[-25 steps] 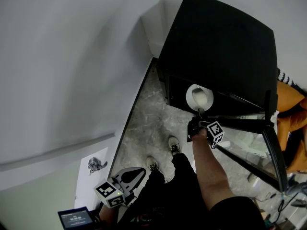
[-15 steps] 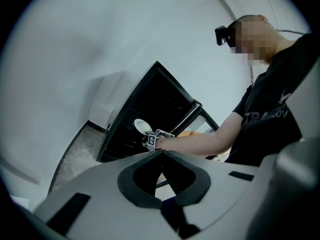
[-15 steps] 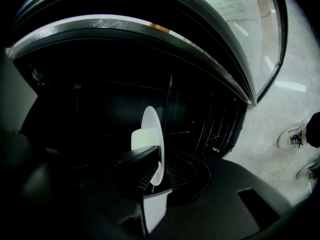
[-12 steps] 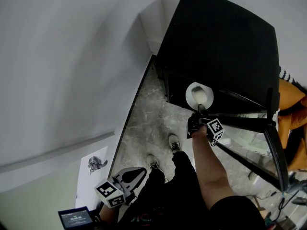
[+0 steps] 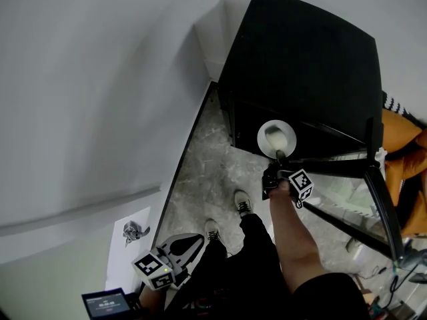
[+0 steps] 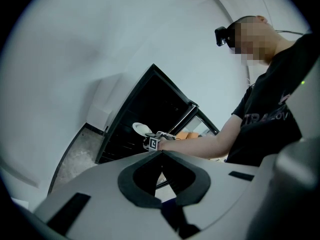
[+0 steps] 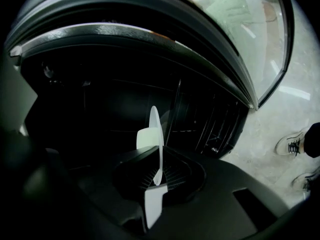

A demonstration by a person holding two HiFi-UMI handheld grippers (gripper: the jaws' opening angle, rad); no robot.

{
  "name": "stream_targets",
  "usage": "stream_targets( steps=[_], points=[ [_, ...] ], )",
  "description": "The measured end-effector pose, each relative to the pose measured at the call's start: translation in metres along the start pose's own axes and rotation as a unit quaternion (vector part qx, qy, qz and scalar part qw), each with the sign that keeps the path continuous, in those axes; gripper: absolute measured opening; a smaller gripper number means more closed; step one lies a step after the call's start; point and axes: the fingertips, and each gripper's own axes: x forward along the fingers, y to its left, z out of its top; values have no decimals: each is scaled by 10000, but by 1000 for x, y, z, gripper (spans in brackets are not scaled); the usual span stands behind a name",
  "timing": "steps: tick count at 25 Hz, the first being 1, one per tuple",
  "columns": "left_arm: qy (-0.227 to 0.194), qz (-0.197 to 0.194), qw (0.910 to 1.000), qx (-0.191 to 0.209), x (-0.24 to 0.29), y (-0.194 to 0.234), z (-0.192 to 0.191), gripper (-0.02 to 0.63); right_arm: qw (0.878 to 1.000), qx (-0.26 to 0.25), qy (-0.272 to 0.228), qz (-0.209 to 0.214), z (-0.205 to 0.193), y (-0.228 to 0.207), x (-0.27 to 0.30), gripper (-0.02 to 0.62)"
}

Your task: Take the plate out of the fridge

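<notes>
Black wire-racked fridge interior is seen beyond the right claw, whose jaws have just been closed onto a thin round white plate; the left claw is shut, empty.

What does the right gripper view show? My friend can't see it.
The right claw has just been closing and pinches a white plate, seen edge-on, before a dark open fridge. A white shoe stands on the floor at right.

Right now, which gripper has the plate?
The right gripper: its fingers have just been closing on the plate at the fridge. The left gripper hangs empty, low.
</notes>
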Motion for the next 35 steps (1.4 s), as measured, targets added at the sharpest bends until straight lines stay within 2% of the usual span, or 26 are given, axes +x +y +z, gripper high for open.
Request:
stream_targets(
  steps=[4, 7, 10, 15, 18, 21, 25, 29, 33, 35],
  points=[
    [80, -165, 9996, 214, -4, -1, -8, -2, 9995, -219, 193, 143, -11, 7, -26, 17],
    [50, -405, 9986, 343, -8, -12, -8, -2, 9975, -405, 384, 423, -19, 13, -54, 17],
    [123, -565, 9964, 626, -15, -21, -14, -2, 9959, -385, 507, 643, -33, 34, -94, 17],
    [287, -791, 9919, 951, -26, -28, -24, -2, 9950, -308, 607, 731, -50, 62, -154, 17],
    [259, -938, 9892, 1093, -33, -37, -26, -2, 9943, -276, 684, 768, -64, 98, -192, 17],
    [174, -1068, 9867, 1215, -39, -45, -27, -2, 9920, -388, 683, 991, -70, 136, -222, 17],
    [80, -1201, 9841, 1303, -50, -48, -31, -2, 9864, -578, 539, 1444, -73, 195, -252, 17],
    [-4, -1314, 9805, 1460, -47, -43, -35, -2, 9789, -851, 98, 1856, -50, 265, -253, 17],
    [-158, -1380, 9780, 1554, -32, -33, -8, -2, 9768, -1041, -459, 1813, -9, 337, -200, 17],
    [-261, -1378, 9773, 1587, -38, -37, -11, -2, 9784, -1045, -672, 1652, 2, 351, -186, 17]
  ],
)
